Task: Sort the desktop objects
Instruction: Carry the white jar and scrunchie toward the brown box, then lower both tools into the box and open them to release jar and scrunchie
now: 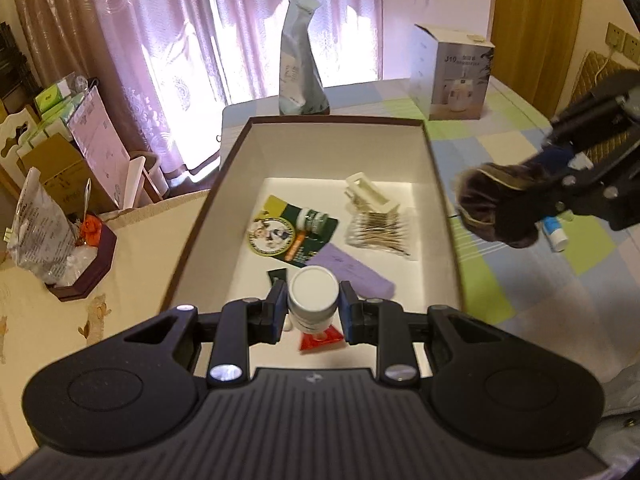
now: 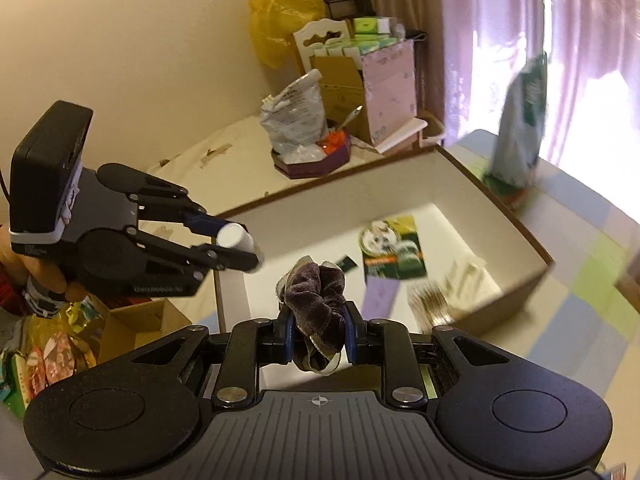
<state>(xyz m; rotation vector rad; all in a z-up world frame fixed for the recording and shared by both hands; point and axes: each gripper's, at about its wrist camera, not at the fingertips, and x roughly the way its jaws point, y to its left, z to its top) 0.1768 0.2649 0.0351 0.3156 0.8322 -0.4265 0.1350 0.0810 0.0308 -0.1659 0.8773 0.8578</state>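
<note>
My left gripper [image 1: 313,307] is shut on a small white-capped bottle [image 1: 313,293] and holds it above the near end of the brown-rimmed white box [image 1: 436,168]. The same left gripper [image 2: 236,246] and bottle [image 2: 236,236] show at the left of the right wrist view. My right gripper [image 2: 318,332] is shut on a dark velvet scrunchie [image 2: 316,296] over the box's near wall [image 2: 230,292]. In the left wrist view this scrunchie [image 1: 492,204] hangs just right of the box. Inside lie a green card [image 1: 294,230], cotton swabs [image 1: 378,230], a purple slip [image 1: 352,272] and a white clip [image 1: 370,192].
A blue-capped white tube [image 1: 554,232] lies on the checked cloth right of the box. Behind the box stand a grey pouch [image 1: 300,60] and a white carton [image 1: 452,72]. A dark tray with a plastic bag [image 1: 60,248] sits left; an open cardboard box [image 2: 136,328] and snack packets sit below the left gripper.
</note>
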